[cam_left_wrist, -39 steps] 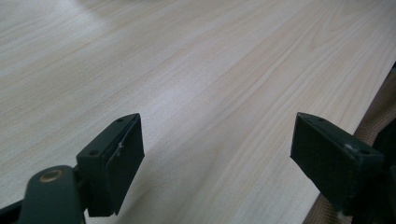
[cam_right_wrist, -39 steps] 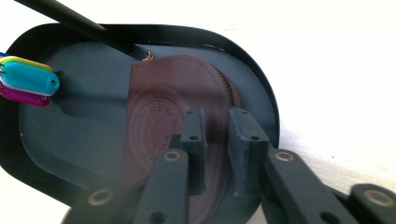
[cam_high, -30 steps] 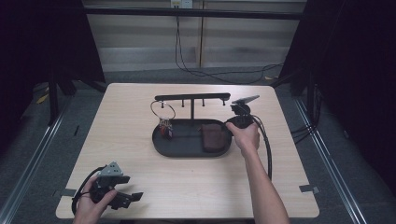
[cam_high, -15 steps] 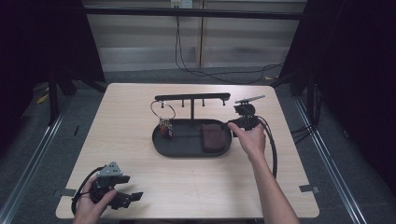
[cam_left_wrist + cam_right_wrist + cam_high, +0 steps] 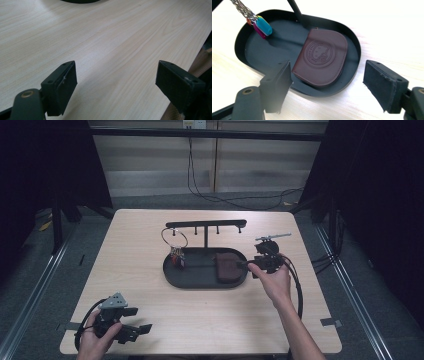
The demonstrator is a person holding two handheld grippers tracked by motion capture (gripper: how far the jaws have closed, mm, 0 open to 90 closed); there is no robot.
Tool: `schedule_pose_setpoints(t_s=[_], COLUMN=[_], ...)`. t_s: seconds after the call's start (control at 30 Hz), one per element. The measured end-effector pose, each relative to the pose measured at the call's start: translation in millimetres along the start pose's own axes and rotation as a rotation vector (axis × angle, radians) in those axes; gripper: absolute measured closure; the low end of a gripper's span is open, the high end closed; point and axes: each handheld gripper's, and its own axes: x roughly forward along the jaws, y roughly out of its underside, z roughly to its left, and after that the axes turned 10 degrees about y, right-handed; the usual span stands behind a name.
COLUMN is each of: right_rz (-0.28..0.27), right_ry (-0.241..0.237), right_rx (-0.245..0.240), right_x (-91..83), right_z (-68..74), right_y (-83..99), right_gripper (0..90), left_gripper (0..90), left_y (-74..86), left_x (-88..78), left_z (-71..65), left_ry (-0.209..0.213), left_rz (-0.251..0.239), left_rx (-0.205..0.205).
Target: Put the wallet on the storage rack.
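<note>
A pale wooden table (image 5: 210, 320) is seen in the high view, dark curtains around it. The right gripper (image 5: 248, 265) is held at the black oval tray (image 5: 172, 276), just beside the brown wallet (image 5: 226, 270) lying in it; placing appears done, withdrawal is left. Keys (image 5: 176, 257) hang from the stand (image 5: 206, 224) beyond.

In the left gripper view, the left gripper (image 5: 116, 82) is spread wide over bare wood.

In the right gripper view, jaws have just been opening; nothing is gripped, the wallet (image 5: 322, 56) ahead. The colourful tags (image 5: 260, 26) are no obstacle.
</note>
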Motion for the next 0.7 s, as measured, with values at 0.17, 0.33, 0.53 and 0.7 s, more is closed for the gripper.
schedule_pose_setpoints(t_s=[0.17,0.33,0.53,0.7], right_rz=[-0.019,-0.042,-0.083,-0.070], right_ry=[-0.012,-0.017,-0.033,-0.016], right_rx=[0.026,0.035,0.040,0.037], right_x=[-8.6,-14.8,-23.3,-27.1], right_z=[-6.4,-11.0,-12.1,-13.4], right_y=[12.6,29.1,47.9,66.0], right_gripper=[17.6,16.2,16.0,15.8], left_gripper=[17.1,17.1,17.1,17.1], left_y=[0.3,-0.3,0.2,1.5], left_x=[-0.4,-0.7,-2.1,-3.2], left_z=[1.0,1.7,1.5,0.6], left_ry=[-0.007,-0.010,-0.018,-0.021], left_rz=[-0.010,-0.017,-0.027,-0.031], left_rx=[-0.014,-0.016,-0.017,-0.022])
